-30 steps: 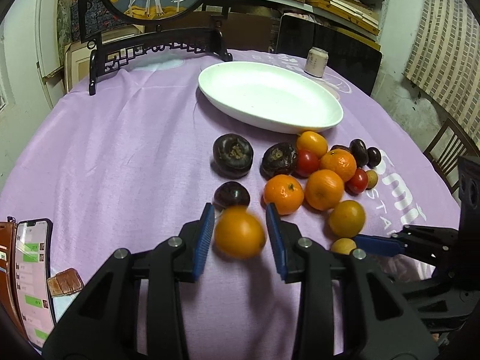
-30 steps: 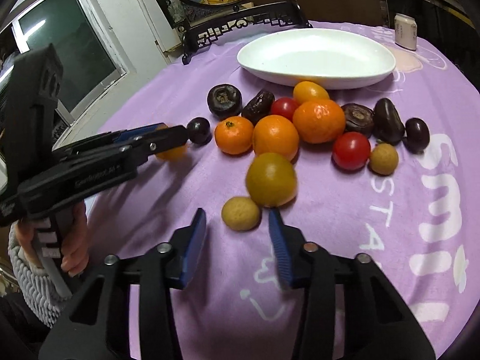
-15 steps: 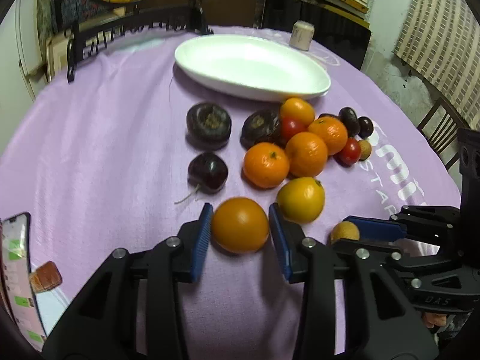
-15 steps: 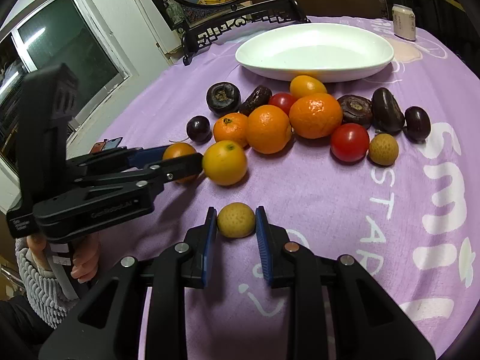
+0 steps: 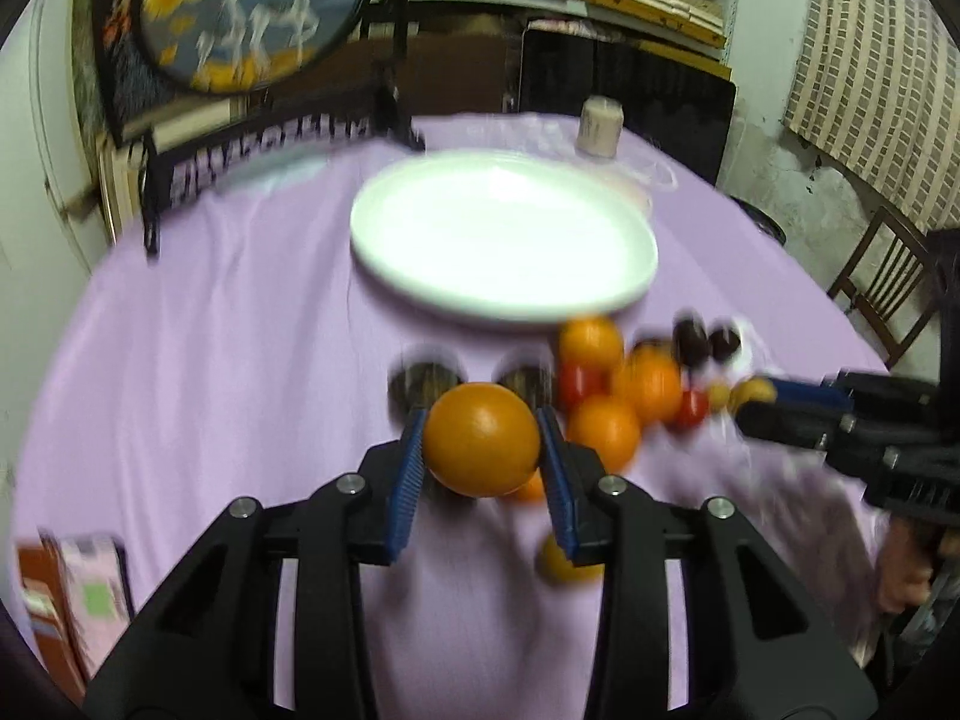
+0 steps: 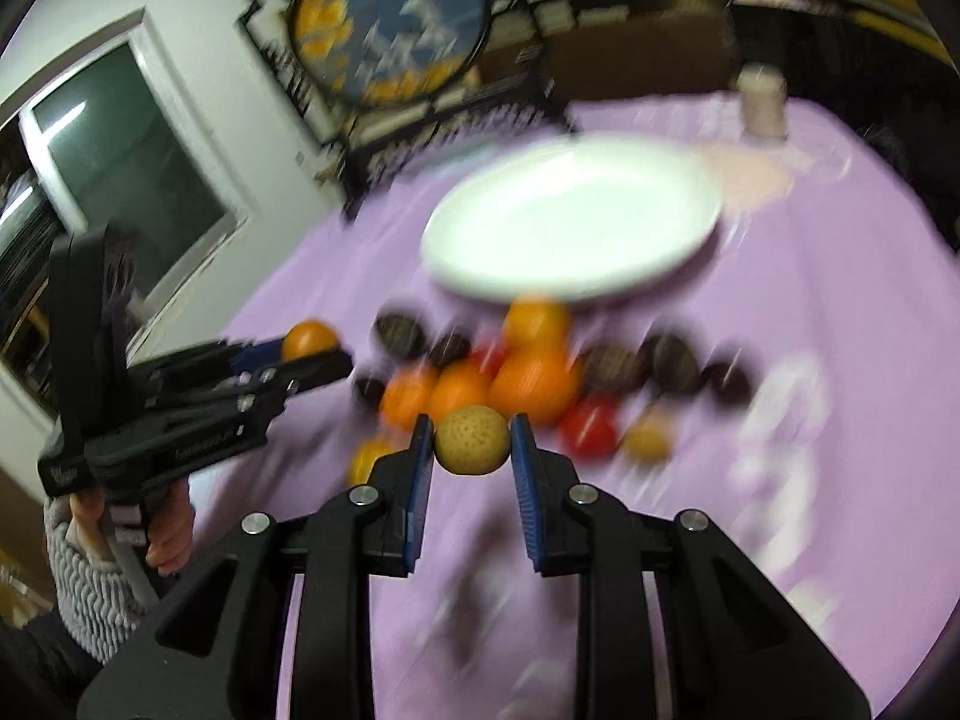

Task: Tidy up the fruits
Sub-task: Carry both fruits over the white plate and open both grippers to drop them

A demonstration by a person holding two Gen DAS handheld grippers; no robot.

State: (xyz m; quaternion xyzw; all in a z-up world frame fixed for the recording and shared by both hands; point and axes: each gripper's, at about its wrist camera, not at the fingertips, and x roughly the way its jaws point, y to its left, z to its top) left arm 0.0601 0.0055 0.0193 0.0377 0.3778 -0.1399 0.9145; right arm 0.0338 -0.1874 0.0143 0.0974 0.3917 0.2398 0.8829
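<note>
Left gripper clamping orange, jaws closing | right gripper pinching tan fruit | risking round fruit slipping, rolling before reaching plate, upper centre.

Lilac-clothed tabletop throughout. Round painted screen in dark carved stand at 11 o'clock, far edge. Pale cylindrical can at 1 o'clock, far edge. Phone at 8 o'clock, near edge. Wooden chair off the tabletop at 3 o'clock. Window at 10 o'clock in right wrist view.
</note>
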